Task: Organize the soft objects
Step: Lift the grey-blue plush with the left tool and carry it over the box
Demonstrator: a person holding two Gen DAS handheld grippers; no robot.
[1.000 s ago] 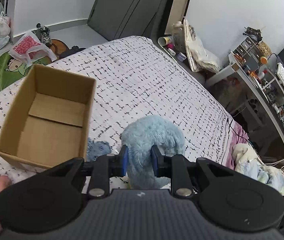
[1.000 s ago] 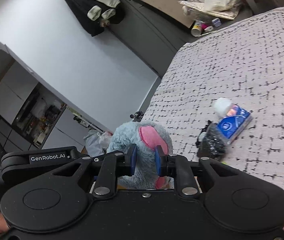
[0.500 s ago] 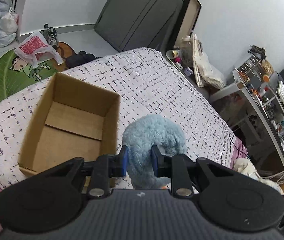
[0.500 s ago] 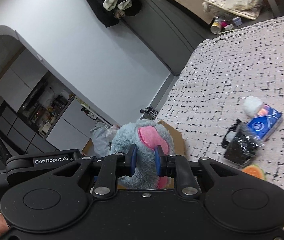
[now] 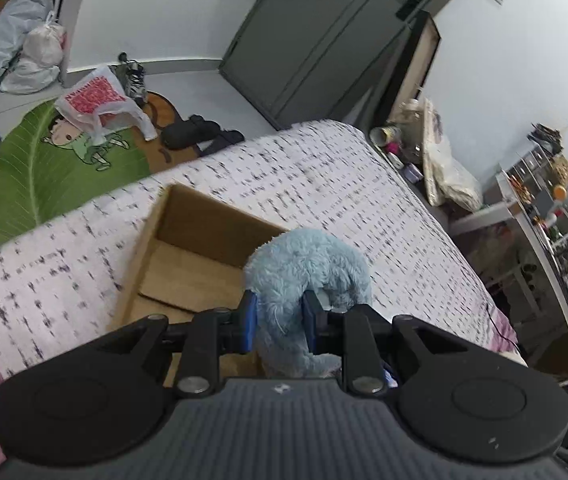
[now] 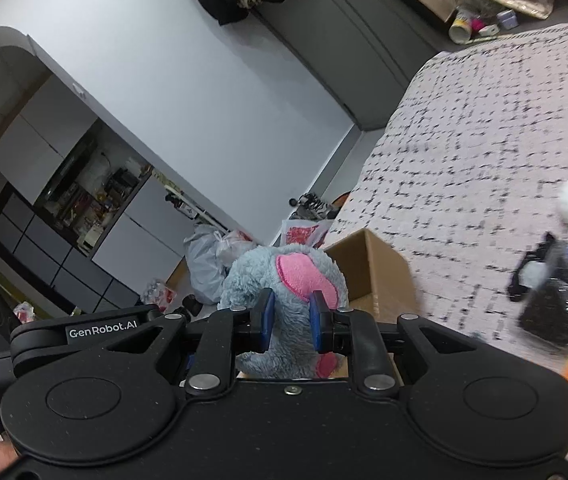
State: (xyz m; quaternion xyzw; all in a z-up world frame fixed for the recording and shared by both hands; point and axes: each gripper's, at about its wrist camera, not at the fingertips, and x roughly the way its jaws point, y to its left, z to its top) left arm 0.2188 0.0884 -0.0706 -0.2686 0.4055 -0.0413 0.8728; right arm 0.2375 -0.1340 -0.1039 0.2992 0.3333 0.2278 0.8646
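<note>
L claw (image 5: 278, 322) clamps plush toy (image 5: 308, 268) | R claw (image 6: 291, 322) same | over box (image 5: 200, 240)

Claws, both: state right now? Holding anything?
Left claw: closed on the blue plush toy.
Right claw: closed on the same plush toy, at its pink-patched part.

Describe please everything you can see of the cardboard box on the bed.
The cardboard box is plain brown corrugated card, open at the top, and no contents show in the part that is visible. Its bottom flaps lie flat inside, with a seam between them. It stands upright on the patterned bedspread, near the bed's edge. The blue plush toy, pinched by the left gripper, hangs in front of its near corner and hides part of it; whether they touch cannot be told.
</note>
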